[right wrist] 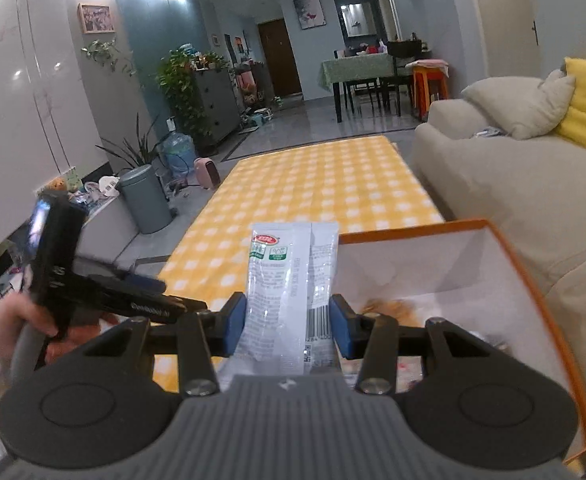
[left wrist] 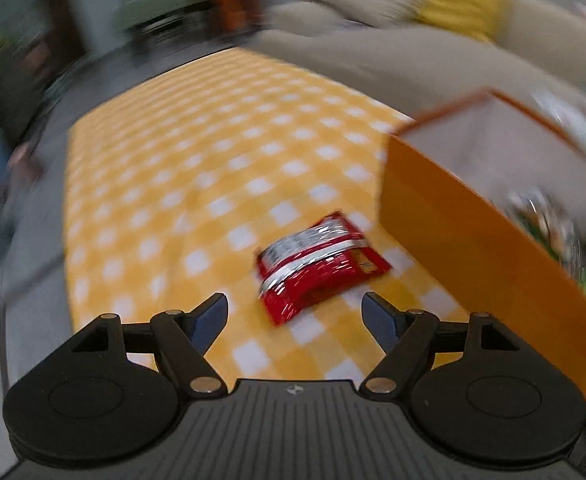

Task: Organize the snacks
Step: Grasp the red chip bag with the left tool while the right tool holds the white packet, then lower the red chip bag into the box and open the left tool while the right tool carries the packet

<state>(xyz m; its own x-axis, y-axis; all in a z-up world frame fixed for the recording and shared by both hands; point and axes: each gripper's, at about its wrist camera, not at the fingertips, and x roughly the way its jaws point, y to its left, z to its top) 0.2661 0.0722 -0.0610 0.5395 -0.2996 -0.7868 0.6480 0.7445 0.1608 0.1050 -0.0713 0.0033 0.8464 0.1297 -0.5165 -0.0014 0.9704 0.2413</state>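
Two grippers show, one in each wrist view. The left gripper [left wrist: 295, 312] points down at a table spread with a yellow-and-white checked cloth [left wrist: 181, 168]; its blue-padded fingers [left wrist: 209, 318] stand wide apart with nothing between them and touch nothing. Just ahead of those fingertips a red snack packet [left wrist: 319, 266] with silver bands lies flat on the cloth, near the table's near edge and apart from the pads. To the packet's right stands an orange box [left wrist: 465, 236] with a white inside, close to the packet but not touching it; some wrappers show inside it, too blurred to name. That whole view is smeared.

The right gripper [right wrist: 289, 326] is closed on a white snack packet [right wrist: 289, 276], its blue pads [right wrist: 233, 328] pressing the packet's two long edges. The packet stands upright between the fingers, printed side toward the camera, with a red-and-green label near its top and a barcode near its lower right. It is held above the near end of the table, beside the left wall of the orange box [right wrist: 541, 292], over the box's left edge as far as the view shows. Inside the box lie other snacks, indistinct. At the left of this view a person's hand [right wrist: 21, 320] holds the black handle of the other gripper. A beige sofa [right wrist: 513, 184] runs along the table's right edge.
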